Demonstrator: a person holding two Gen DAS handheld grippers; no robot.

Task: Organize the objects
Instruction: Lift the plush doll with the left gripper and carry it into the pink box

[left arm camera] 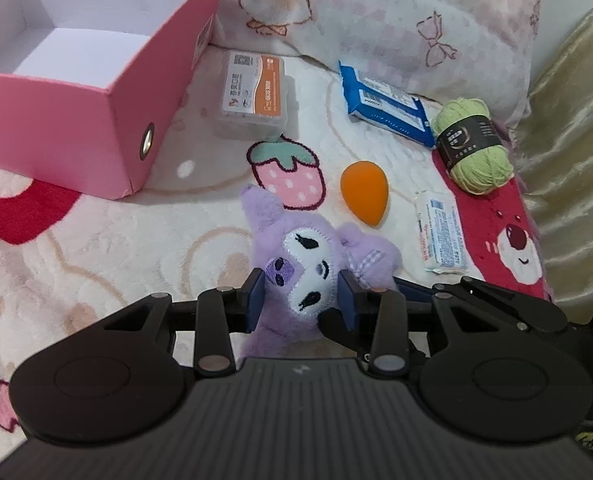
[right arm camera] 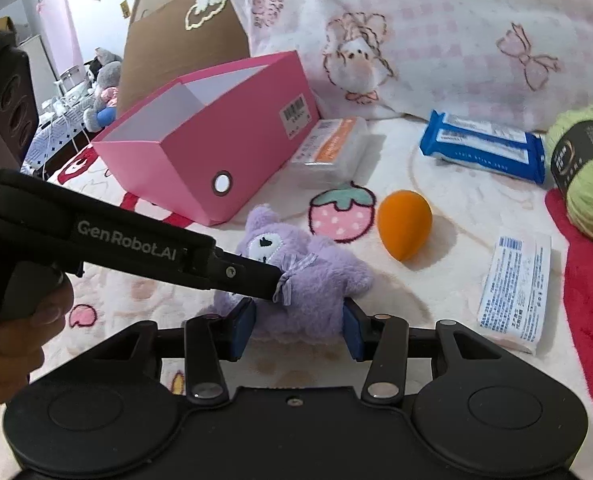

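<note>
Two tools on one purple plush toy [left arm camera: 300, 276]: left tool [left arm camera: 302, 300] pinches its head between blue pads; right tool [right arm camera: 298, 326] is narrowed around its lower body, pads against the fur. Toy lies on a fleecy printed blanket [left arm camera: 136, 248]. One pink cardboard box [left arm camera: 108, 128], open top, white interior, beyond-left, with bare blanket between it and the toy. Beyond: one smooth orange egg-shaped sponge [left arm camera: 364, 194], one clear plastic case [left arm camera: 254, 94], one blue wipes packet [left arm camera: 384, 102], one green yarn skein [left arm camera: 472, 144], one white wrapped packet [left arm camera: 442, 236] just beside the red patch. One pillow [left arm camera: 396, 8] closes the far edge.
</note>
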